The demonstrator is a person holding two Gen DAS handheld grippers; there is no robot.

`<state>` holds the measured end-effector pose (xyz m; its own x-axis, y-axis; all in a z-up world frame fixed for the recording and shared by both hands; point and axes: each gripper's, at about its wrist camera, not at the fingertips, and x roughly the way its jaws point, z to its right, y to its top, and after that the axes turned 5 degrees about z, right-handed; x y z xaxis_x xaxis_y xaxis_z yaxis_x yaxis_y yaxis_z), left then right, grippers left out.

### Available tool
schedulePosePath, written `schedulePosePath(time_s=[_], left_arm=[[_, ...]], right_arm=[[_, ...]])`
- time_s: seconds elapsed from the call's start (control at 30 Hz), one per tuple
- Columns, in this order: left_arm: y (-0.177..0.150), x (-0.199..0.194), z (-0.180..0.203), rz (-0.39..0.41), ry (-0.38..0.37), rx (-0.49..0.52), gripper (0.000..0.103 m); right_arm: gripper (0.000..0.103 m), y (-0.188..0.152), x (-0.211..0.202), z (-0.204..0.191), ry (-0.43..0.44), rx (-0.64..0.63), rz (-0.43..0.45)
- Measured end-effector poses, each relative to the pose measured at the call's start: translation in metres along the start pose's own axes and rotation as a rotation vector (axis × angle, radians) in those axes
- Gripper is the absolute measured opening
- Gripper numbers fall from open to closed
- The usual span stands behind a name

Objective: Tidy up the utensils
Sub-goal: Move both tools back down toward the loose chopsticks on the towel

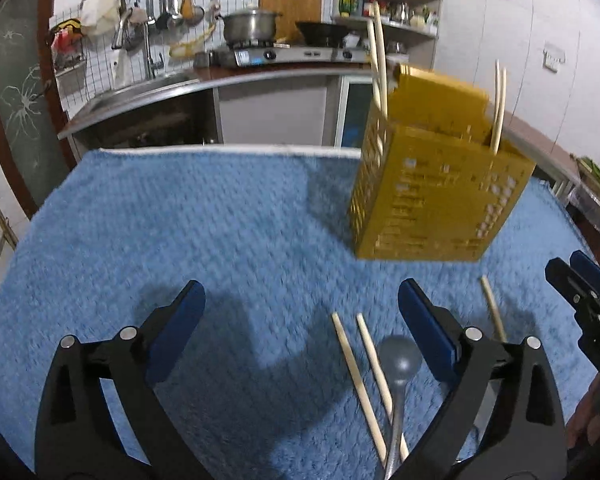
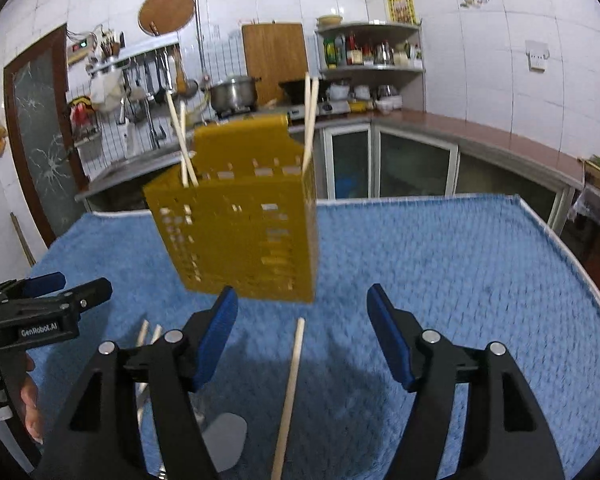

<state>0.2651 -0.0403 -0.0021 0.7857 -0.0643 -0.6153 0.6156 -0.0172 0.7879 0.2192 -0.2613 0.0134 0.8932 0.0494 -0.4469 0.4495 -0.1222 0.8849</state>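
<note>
A yellow perforated utensil holder (image 1: 436, 184) stands on the blue towel (image 1: 180, 220) with chopsticks (image 1: 379, 56) sticking up from two corners. It also shows in the right wrist view (image 2: 244, 220). My left gripper (image 1: 302, 320) is open and empty over the towel. Two loose chopsticks (image 1: 360, 380), a grey metal spoon (image 1: 400, 364) and a third chopstick (image 1: 494, 308) lie near its right finger. My right gripper (image 2: 302, 320) is open and empty, with one chopstick (image 2: 290, 392) lying between its fingers. The spoon's bowl (image 2: 224, 440) lies at the lower left.
The right gripper shows at the right edge of the left view (image 1: 580, 300); the left gripper shows at the left of the right view (image 2: 48, 308). Behind the table are a sink counter (image 1: 140, 92), stove with pot (image 1: 252, 24) and shelf (image 2: 372, 48).
</note>
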Motion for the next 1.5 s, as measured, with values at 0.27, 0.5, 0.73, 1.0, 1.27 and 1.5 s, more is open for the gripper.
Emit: schedulePosePath(time_s=[0.27,0.5,0.73,1.0,1.27,1.5], left_arm=[[-0.019,0.025,0.01,-0.056,0.004,0.03,0.094],[-0.023,0.031,0.007,-0.087,-0.01,0.021,0.094],[-0.026,0.034,0.005,-0.101,-0.007,0.016,0.094],[-0.027,0.034,0.006,-0.115,-0.009,0.023,0.082],[-0.028,0.035,0.015,-0.154,-0.048,0.045,0.049],[-0.03,0.043,0.026,-0.203,-0.083,0.052,0.028]], right_arm=[[0.066,-0.027,0.031,0.004,-0.017,0.014,-0.103],[0.066,-0.033,0.042,0.003,-0.019,0.013,-0.162],[0.066,-0.035,0.052,0.013,-0.038,0.06,-0.208],[0.066,-0.038,0.057,0.009,-0.047,0.046,-0.24],[0.055,-0.04,0.061,0.007,-0.044,0.034,-0.264],[0.049,-0.039,0.074,-0.001,-0.047,0.014,-0.304]])
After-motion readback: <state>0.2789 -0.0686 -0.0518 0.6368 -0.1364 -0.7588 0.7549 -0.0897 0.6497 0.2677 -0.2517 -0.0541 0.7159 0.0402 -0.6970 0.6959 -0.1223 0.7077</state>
